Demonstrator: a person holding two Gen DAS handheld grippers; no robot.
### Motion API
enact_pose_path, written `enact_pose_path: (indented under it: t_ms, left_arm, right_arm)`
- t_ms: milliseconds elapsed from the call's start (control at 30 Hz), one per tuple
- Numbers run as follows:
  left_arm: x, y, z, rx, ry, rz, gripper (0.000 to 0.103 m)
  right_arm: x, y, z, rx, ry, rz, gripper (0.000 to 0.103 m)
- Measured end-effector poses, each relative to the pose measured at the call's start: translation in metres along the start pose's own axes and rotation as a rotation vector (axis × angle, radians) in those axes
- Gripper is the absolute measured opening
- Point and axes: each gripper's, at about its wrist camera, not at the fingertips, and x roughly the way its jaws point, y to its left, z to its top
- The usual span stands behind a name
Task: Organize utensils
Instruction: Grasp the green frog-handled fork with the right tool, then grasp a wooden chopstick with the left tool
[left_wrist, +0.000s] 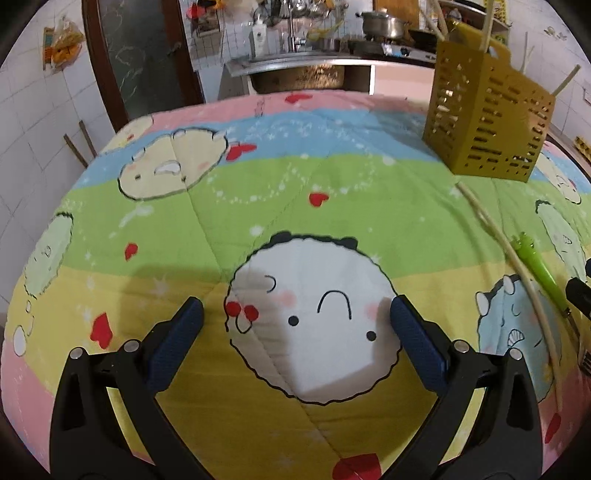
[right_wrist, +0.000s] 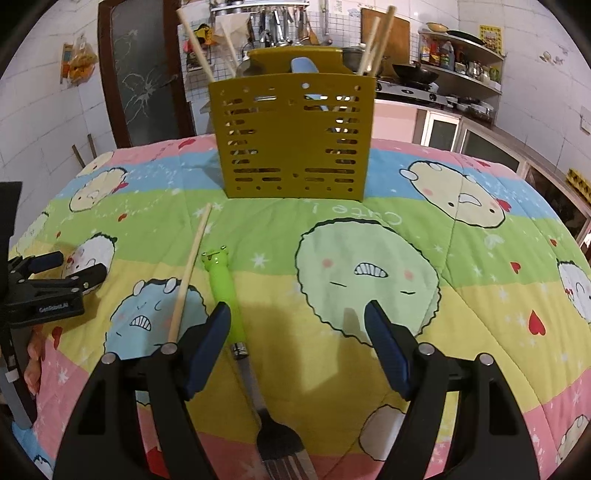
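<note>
From the left wrist view, the left tool (left_wrist: 295, 332) hangs above the worktop, which is covered by a colourful cloth (left_wrist: 258, 192) with cartoon faces and red hearts. Its two blue fingers (left_wrist: 177, 343) are spread wide and there is nothing between them; under them is only a white round face printed on the cloth. Far on the right stands a yellow holder (left_wrist: 487, 118) with many slots, and some chopsticks stick up out of it. Near the right edge a single chopstick (left_wrist: 517, 258) lies on the cloth, running from just in front of the holder toward the camera. Just beside it lies a fork with a green handle (left_wrist: 539, 269).

From the right wrist view, the right tool (right_wrist: 299, 332) is also spread wide and it grips nothing. The fork (right_wrist: 225, 291) lies on the cloth with its frog-shaped handle end pointing to the holder and its metal prongs at the bottom of the picture. The handle passes just beside the left blue finger (right_wrist: 210, 347), on its inner side; I cannot tell if they touch. The chopstick (right_wrist: 192, 266) lies to the left of the fork, outside the fingers. The holder (right_wrist: 295, 140) stands upright at the far side of the cloth, with chopsticks and a pale blue utensil (right_wrist: 303, 68) inside. The left tool (right_wrist: 55, 277) shows at the left edge, open.
</note>
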Motion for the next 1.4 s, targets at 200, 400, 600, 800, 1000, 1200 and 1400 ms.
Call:
enact_pose_path:
  t_ms: [200, 400, 600, 800, 1000, 1200, 1400]
  left_arm:
    - [-0.001, -0.004, -0.003, 0.016, -0.005, 0.022, 0.098]
    - [0.000, -0.002, -0.002, 0.007, 0.004, 0.008, 0.098]
    - [-0.001, -0.002, 0.001, 0.007, 0.001, 0.005, 0.098]
    - [-0.009, -0.015, 0.009, 0.013, -0.026, 0.007, 0.098]
    - [-0.008, -0.038, 0.025, -0.047, 0.005, -0.084, 0.098]
    - [0.000, -0.072, 0.039, -0.075, 0.033, -0.126, 0.098]
    - [0.011, -0.102, 0.048, -0.041, 0.042, -0.108, 0.094]
  right_arm:
    - [0.007, 0.015, 0.001, -0.071, 0.033, 0.007, 0.073]
    - [0.023, 0.030, 0.015, -0.104, 0.101, 0.000, 0.054]
    - [0.046, 0.042, 0.035, -0.117, 0.157, 0.018, 0.017]
    - [0.036, 0.019, 0.037, -0.071, 0.131, 0.011, 0.016]
    - [0.030, -0.037, 0.037, 0.038, 0.130, -0.078, 0.016]
    - [0.032, -0.064, 0.027, 0.083, 0.123, -0.119, 0.016]
    - [0.033, -0.065, 0.026, 0.062, 0.107, -0.150, 0.016]
